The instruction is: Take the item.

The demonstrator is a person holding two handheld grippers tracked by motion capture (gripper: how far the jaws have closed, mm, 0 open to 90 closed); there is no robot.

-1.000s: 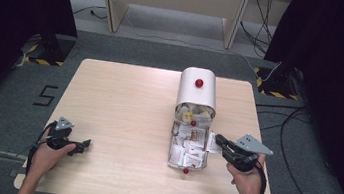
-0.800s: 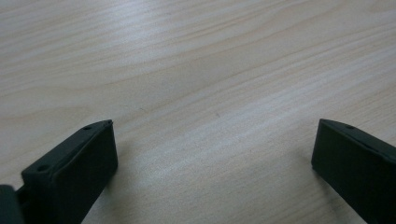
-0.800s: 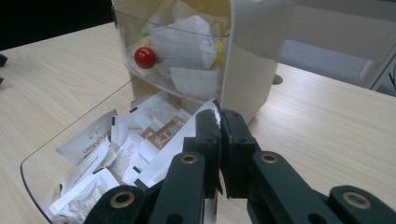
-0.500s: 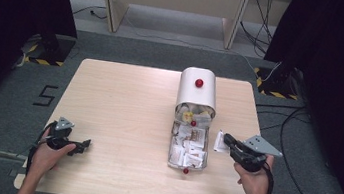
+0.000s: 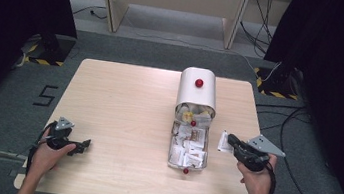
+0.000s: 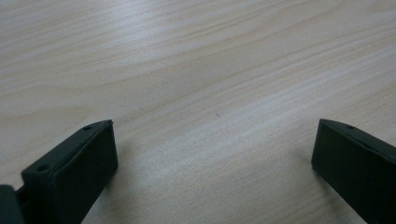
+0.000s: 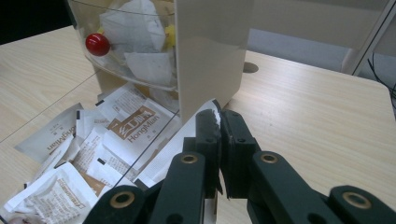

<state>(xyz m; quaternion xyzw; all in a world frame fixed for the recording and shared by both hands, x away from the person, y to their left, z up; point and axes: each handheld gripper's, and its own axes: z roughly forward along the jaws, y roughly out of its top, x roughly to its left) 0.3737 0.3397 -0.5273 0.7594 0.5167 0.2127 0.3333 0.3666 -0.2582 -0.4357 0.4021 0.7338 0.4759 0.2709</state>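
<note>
A cream box (image 5: 196,92) with a red knob (image 5: 199,83) stands on the table, right of centre. Its clear drawer (image 5: 171,150) is pulled out toward me and holds several white sachets (image 5: 187,154). My right gripper (image 5: 228,141) hovers just right of the drawer, shut on a white sachet (image 5: 223,142). In the right gripper view that sachet (image 7: 187,135) sticks out between the closed jaws of the gripper (image 7: 219,122), with the drawer's sachets (image 7: 126,123) to the left. My left gripper (image 5: 85,143) rests near the table's front left, open (image 6: 215,154) over bare wood.
The wooden table (image 5: 124,101) has bare room across its left half and behind the box. Red knobs mark the drawer front (image 5: 184,170) and its inner panel (image 5: 193,123). Cables (image 5: 282,126) lie on the floor beyond the right edge.
My right gripper has drawn a little to the right, away from the drawer's side, with the sachet in it. The left gripper has not moved.
</note>
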